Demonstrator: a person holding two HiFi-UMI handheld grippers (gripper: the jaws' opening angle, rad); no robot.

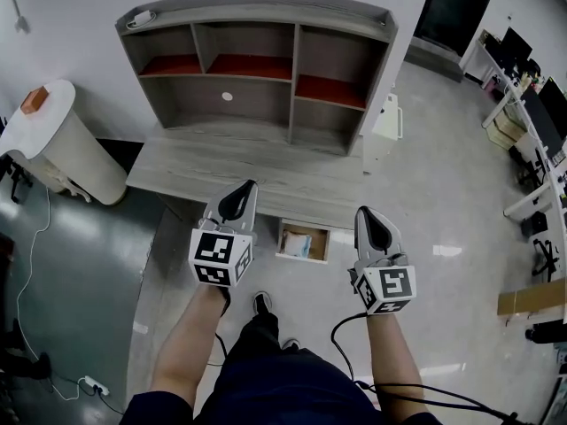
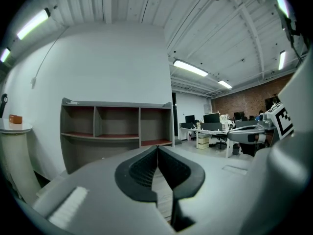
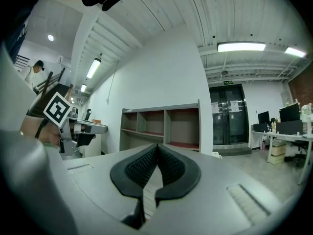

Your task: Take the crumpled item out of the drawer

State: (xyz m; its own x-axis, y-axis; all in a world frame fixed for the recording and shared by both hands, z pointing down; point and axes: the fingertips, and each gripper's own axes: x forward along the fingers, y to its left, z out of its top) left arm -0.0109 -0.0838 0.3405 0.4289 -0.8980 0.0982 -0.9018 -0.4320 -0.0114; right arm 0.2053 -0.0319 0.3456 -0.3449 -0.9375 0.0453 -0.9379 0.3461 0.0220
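Observation:
In the head view an open drawer [image 1: 302,240] sticks out from under the grey desk [image 1: 248,180], between my two grippers. A pale crumpled item [image 1: 297,245] lies inside it. My left gripper [image 1: 240,193] is held above the desk's front edge, left of the drawer, jaws shut and empty. My right gripper [image 1: 370,222] hangs to the right of the drawer, also shut with nothing in it. In both gripper views the jaw tips meet, left gripper [image 2: 157,147] and right gripper [image 3: 157,146], and both point level at the shelf unit [image 2: 117,126]; the drawer is hidden there.
A grey shelf unit [image 1: 257,69] with red-lined compartments stands on the desk against the wall. A white round bin [image 1: 58,144] stands at the left. Office desks with monitors [image 1: 532,122] line the right side. Cables [image 1: 390,388] run over the floor by the person's legs.

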